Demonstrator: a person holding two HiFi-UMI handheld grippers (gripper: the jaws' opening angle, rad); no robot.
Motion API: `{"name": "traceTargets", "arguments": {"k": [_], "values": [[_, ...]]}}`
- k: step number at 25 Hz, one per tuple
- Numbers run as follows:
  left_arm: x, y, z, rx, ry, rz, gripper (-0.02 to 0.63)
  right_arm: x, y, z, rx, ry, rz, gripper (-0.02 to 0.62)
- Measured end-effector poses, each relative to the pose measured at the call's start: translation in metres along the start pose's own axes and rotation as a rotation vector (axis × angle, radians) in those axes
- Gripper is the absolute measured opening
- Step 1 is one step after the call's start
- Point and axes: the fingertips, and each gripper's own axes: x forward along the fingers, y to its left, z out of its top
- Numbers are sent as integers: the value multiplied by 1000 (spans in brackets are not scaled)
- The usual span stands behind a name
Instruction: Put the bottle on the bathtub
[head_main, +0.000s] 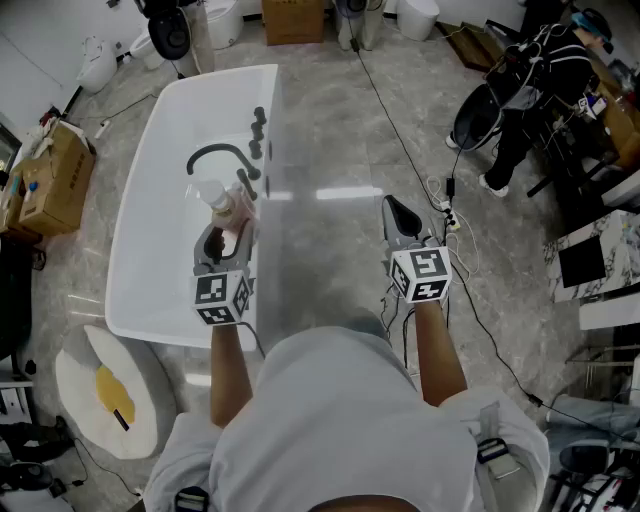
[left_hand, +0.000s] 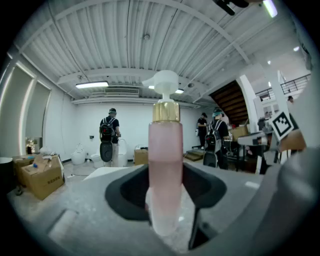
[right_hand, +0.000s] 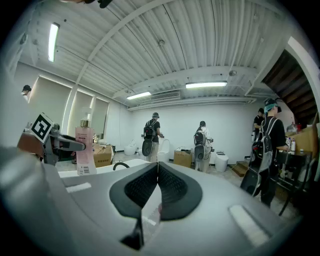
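The jaws of the left gripper (left_hand: 165, 200) are clamped on the lower body of a pink pump bottle (left_hand: 165, 160), which is held upright with its gold collar and white pump head on top. In the head view, the bottle is seen over the white bathtub (head_main: 135, 215), just inside its right rim and near the black faucet (head_main: 215, 155); whether its base touches the tub cannot be told. The jaws of the right gripper (right_hand: 157, 175) are pressed together with nothing between them. That gripper is held over the grey floor (head_main: 320, 140) beside the tub, well apart from the bottle.
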Motion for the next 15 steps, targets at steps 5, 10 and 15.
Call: {"name": "traceTargets", "arguments": {"k": [5,10,15], "values": [[-1,-4,1,-4,-11,13,202,-2,-7,-1,-1,-2,-7,5],[-3,-3,2,31,-9,11,202,0,-1,2,-8,-9,-8,5],[-7,-3,2,24,-9,1,202,-2,3,3,5,-12,-12,4]]}}
